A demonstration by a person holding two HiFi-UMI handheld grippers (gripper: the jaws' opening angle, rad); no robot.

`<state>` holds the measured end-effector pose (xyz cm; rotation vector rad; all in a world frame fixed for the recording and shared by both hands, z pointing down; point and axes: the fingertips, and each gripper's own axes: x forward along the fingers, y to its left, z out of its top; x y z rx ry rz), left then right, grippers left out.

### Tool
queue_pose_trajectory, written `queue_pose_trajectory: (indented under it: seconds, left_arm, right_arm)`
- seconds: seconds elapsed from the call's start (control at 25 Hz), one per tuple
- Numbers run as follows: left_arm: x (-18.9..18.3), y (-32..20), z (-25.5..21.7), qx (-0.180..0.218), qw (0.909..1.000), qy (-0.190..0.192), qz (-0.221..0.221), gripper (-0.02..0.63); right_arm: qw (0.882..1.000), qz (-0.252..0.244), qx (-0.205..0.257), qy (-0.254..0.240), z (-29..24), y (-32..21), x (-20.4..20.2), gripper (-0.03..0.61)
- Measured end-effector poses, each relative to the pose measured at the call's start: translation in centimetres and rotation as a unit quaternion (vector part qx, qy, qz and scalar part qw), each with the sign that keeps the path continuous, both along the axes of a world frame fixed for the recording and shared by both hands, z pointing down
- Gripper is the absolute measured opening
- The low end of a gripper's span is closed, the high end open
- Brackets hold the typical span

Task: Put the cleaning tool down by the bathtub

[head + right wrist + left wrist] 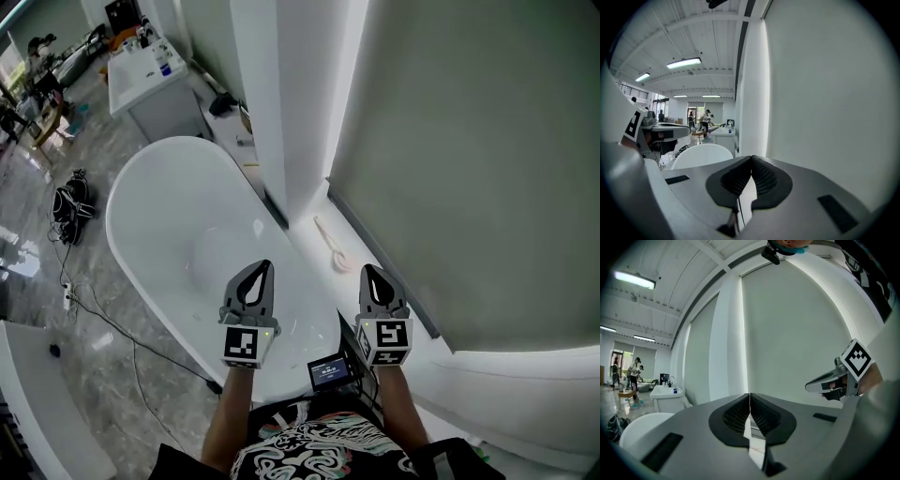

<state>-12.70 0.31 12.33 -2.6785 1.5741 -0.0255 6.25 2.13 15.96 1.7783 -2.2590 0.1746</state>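
Left gripper (pixel 266 268): jaws pressed together on nothing, held over the near end of the bathtub (pixel 127 183)
Right gripper (pixel 369 272): also clenched and empty, level with the left one and to its right, at the near end of the ledge (pixel 359 236)
Why held so: neither has anything to carry, so both hang idle side by side, apart from the tool
Cleaning tool (pixel 330 246): pale and long-handled with a curled near end, lying flat on the white ledge just right of the bathtub, beyond the right gripper
Why it lies there: the ledge runs between tub and wall, a flat spot beside the tub; judged from this, the task looks done
Count: two grippers, one cleaning tool, one bathtub
Farther out: one white column (pixel 281 103) far of the tool, one counter (pixel 141 75) at far left, one cable bundle (pixel 70 202) on the floor left of the tub
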Motion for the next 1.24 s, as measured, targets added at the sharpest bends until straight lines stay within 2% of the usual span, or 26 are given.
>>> queue_pose_trajectory:
  seconds: [0.16, 0.28, 0.44, 0.6, 1.24]
  left_arm:
    - [-0.2, 1.1, -2.5, 0.014, 0.9999, -0.003, 0.007, 0.017]
    - [-0.4, 1.8, -2.5, 0.012, 0.9996, -0.024, 0.007, 0.017]
    - [-0.3, 2.6, -4.2, 0.037, 0.9993, -0.007, 0.008, 0.017]
    - [-2.0, 4.2, -3.0, 0.010, 0.9991, -0.039, 0.009, 0.017]
    - [-3.5, 6.1, -4.4, 0.029, 0.9986, -0.030, 0.033, 0.017]
  right_arm:
    - [1.000, 0.016, 0.012, -0.009, -1.8, 1.5, 0.2, 0.028]
    - [0.999, 0.024, 0.017, -0.018, -2.0, 2.1, 0.8, 0.028]
    - [0.999, 0.031, 0.028, -0.026, -2.7, 2.8, 1.8, 0.028]
    - [0.998, 0.044, 0.036, -0.025, -3.7, 4.5, 2.2, 0.028]
    - [0.996, 0.058, 0.060, -0.022, -5.8, 7.5, 0.2, 0.028]
